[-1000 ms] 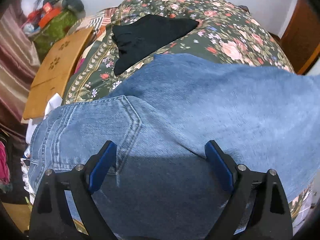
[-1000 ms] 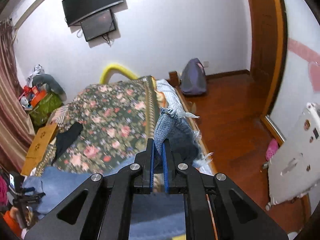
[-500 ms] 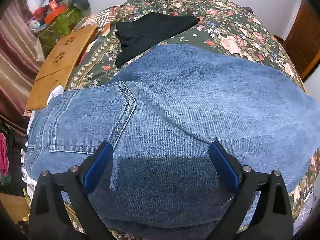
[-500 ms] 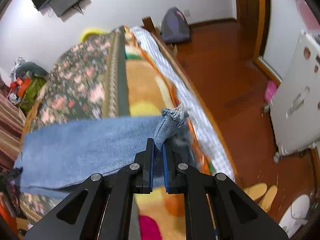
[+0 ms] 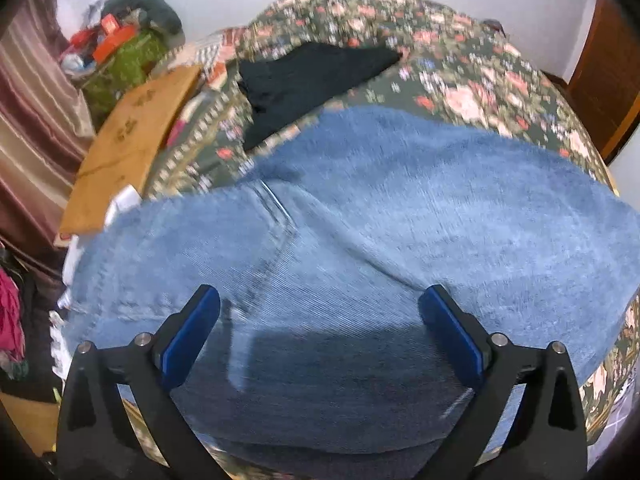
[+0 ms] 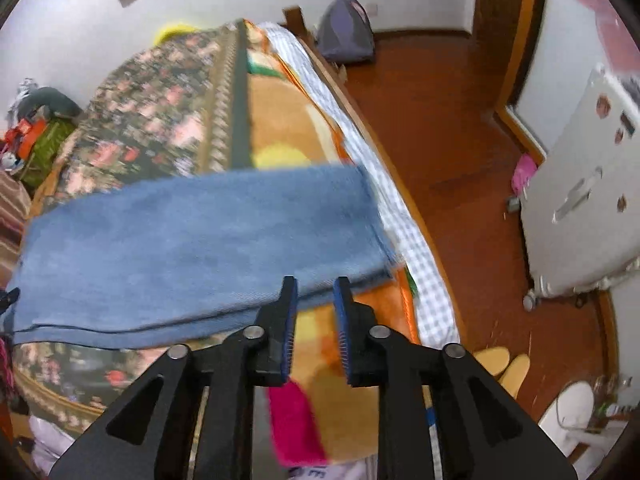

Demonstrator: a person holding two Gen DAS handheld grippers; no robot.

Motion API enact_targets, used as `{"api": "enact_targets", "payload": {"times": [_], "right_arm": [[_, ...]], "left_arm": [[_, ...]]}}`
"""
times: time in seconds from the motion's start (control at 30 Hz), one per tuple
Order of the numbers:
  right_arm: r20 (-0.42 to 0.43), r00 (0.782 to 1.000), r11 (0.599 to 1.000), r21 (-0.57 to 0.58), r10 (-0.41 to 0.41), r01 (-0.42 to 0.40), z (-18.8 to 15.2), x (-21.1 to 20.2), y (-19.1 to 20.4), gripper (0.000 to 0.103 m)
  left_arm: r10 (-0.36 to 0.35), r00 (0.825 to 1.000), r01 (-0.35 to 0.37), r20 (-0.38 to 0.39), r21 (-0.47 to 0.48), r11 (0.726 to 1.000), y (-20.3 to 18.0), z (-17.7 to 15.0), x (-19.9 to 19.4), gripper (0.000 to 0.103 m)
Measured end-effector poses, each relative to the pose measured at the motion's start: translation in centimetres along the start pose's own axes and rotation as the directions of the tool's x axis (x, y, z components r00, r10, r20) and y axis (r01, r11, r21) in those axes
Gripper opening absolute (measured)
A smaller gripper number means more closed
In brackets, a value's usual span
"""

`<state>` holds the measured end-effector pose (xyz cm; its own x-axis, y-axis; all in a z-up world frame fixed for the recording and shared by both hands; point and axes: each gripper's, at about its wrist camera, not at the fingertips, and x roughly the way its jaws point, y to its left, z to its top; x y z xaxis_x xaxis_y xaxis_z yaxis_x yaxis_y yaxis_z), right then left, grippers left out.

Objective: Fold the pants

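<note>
Blue jeans [image 5: 360, 240] lie flat across the floral bedspread [image 5: 460, 68], back pocket up. My left gripper [image 5: 320, 300] hangs just above the seat of the jeans, jaws open wide, with nothing pinched. In the right wrist view the legs of the jeans [image 6: 192, 240] stretch as a long blue band across the bed, their hem end at the right near the bed's edge. My right gripper [image 6: 316, 286] sits at the near edge of that band. Its jaws are opening, a narrow gap shows between the pads, and the cloth is not pressed by them.
A black garment [image 5: 312, 76] lies on the bed beyond the jeans. A wooden board [image 5: 132, 140] and piled clutter [image 5: 120, 56] line the left side. Right of the bed: wooden floor [image 6: 440, 120], a backpack [image 6: 346, 36], a white cabinet [image 6: 580, 200], slippers [image 6: 504, 364].
My right gripper came down with the frayed leg end it held, laid it on the bed and parted its jaws, letting go. The left jaws widened a little.
</note>
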<state>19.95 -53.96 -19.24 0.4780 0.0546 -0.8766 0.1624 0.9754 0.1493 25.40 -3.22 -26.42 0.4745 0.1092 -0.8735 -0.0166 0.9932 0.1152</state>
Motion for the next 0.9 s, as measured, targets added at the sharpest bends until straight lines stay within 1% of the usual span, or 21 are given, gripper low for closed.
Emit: {"api": "enact_targets", "payload": {"times": [0.13,0.2,0.27,0.33,0.4,0.47,0.53,0.6,0.73,0.8,0.83,0.9], "right_arm": [[0.074,0.997,0.998,-0.055,0.028,-0.024,1.4,-2.9,4.0,0.020],[0.119,0.991,0.994,-0.100,0.065,-0.053,2.3,-4.3,7.0,0.020],[0.153,0.983,0.987,-0.142,0.100,-0.079,2.9,-5.1,10.0,0.024],[0.182,0.973,0.977,-0.187,0.141,-0.107,3.4,-5.8,12.9,0.034],[0.211,0.959,0.959,-0.251,0.188,-0.133,3.9,-6.3,16.7,0.036],[0.216,0.951,0.942,-0.299,0.220,-0.150,4.2,-6.1,20.0,0.036],[0.207,0.944,0.925,-0.335,0.258,-0.179,4.5,-5.6,23.1,0.036],[0.177,0.937,0.900,-0.377,0.301,-0.218,5.0,-4.4,26.7,0.036],[0.118,0.935,0.860,-0.443,0.334,-0.252,5.3,-1.5,32.4,0.036],[0.073,0.936,0.835,-0.480,0.343,-0.269,5.3,0.7,35.7,0.036],[0.058,0.936,0.826,-0.492,0.346,-0.275,5.3,1.4,37.0,0.037],[0.009,0.937,0.805,-0.515,0.349,-0.295,5.1,3.8,40.0,0.036]], "left_arm": [[-0.005,0.997,0.006,0.079,-0.013,1.000,2.7,1.1,-2.4,0.102],[-0.011,0.993,0.014,0.117,-0.029,0.999,4.8,1.7,-3.6,0.102],[-0.016,0.989,0.024,0.146,-0.047,0.999,7.2,2.3,-4.5,0.102],[-0.015,0.986,0.025,0.165,-0.065,0.998,9.8,2.9,-5.2,0.102],[-0.005,0.984,0.019,0.175,-0.078,0.997,12.2,3.2,-5.4,0.102],[0.017,0.983,0.000,0.182,-0.092,0.996,15.0,3.5,-5.2,0.102],[0.033,0.983,-0.015,0.179,-0.102,0.995,17.6,3.5,-4.6,0.102],[0.043,0.986,-0.024,0.162,-0.116,0.993,19.9,3.4,-3.5,0.102],[0.041,0.993,-0.026,0.106,-0.139,0.990,24.1,2.8,-0.2,0.102],[0.036,0.996,-0.023,0.078,-0.165,0.986,25.9,2.4,1.7,0.102],[0.027,0.998,-0.015,0.064,-0.174,0.985,26.7,2.2,2.7,0.101],[0.003,0.999,0.004,0.035,-0.186,0.983,27.9,1.7,4.4,0.093]]}}
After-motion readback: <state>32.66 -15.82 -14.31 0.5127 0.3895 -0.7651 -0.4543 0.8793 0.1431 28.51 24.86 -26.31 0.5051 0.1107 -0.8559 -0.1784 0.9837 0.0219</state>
